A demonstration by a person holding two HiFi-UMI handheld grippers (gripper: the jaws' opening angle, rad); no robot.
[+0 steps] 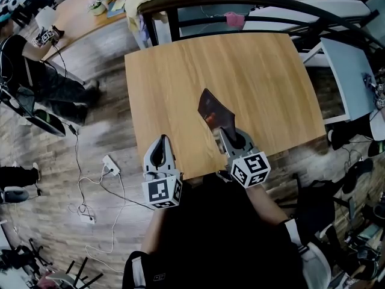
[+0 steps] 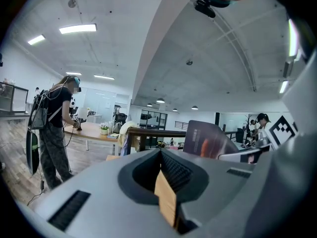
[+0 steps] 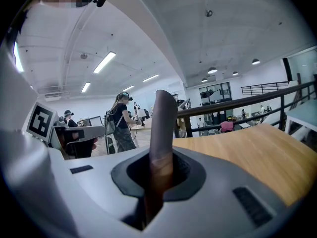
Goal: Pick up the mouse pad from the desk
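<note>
The mouse pad [image 1: 212, 109] is dark with a reddish print. It hangs tilted in the air above the near part of the wooden desk [image 1: 240, 65]. My right gripper [image 1: 223, 130] is shut on its near edge. In the right gripper view the mouse pad [image 3: 163, 128] stands edge-on between the jaws, with the desk [image 3: 247, 148] stretching off to the right. My left gripper [image 1: 160, 139] is shut and holds nothing, level with the desk's near left edge. From the left gripper [image 2: 160, 153] view, the mouse pad [image 2: 208, 140] shows up at the right.
A dark curved railing [image 1: 240, 2] runs along the desk's far edge. A person [image 1: 36, 77] stands at another wooden table [image 1: 78, 14] to the far left. A power strip and cables [image 1: 109, 164] lie on the floor at left. A white table [image 1: 352, 77] stands at right.
</note>
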